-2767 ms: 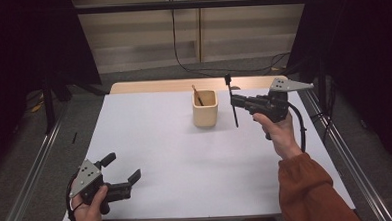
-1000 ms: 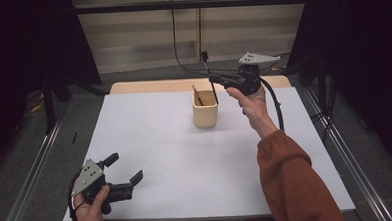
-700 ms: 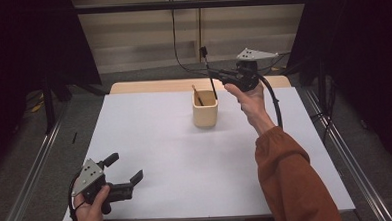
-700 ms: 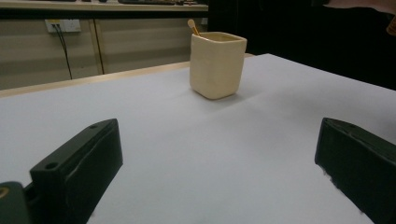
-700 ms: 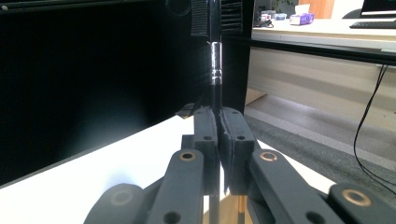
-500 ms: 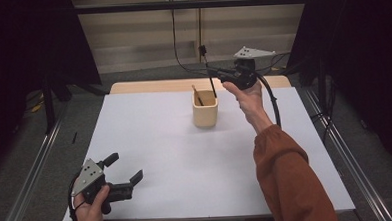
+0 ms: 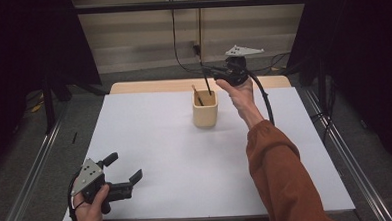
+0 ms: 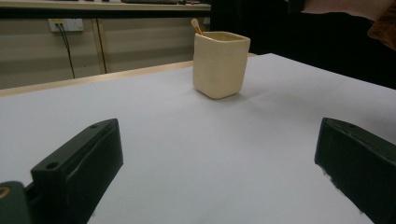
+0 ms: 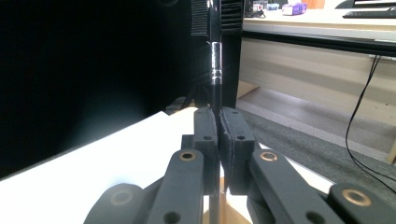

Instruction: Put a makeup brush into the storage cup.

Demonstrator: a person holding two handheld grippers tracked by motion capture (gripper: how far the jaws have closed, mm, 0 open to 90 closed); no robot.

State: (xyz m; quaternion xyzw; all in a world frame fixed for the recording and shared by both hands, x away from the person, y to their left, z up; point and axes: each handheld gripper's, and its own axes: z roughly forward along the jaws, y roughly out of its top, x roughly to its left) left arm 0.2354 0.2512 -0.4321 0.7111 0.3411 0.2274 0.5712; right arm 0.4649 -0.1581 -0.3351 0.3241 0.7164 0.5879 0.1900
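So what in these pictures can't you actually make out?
- Inside of the cup: in the high view and the left gripper view its own wall hides how deep the wooden stick goes.
- Lower end of the black pen: the right gripper, shut on it, covers it in the right gripper view; too thin to judge from above.
- Left gripper body: cut off by the bottom edge of its own view.

— What colours did the bench (image 7: 150,142) and the cup (image 7: 205,110) have?
— The bench was plain white with a light wood edge at the far side; the cup was cream, with a tan stick (image 7: 197,94) inside.
— And the tools?
— Both the left tool (image 7: 122,174) and the right tool (image 7: 213,72) were black; the pen (image 7: 206,82) was black too, and the sleeve (image 7: 282,177) rust-orange.
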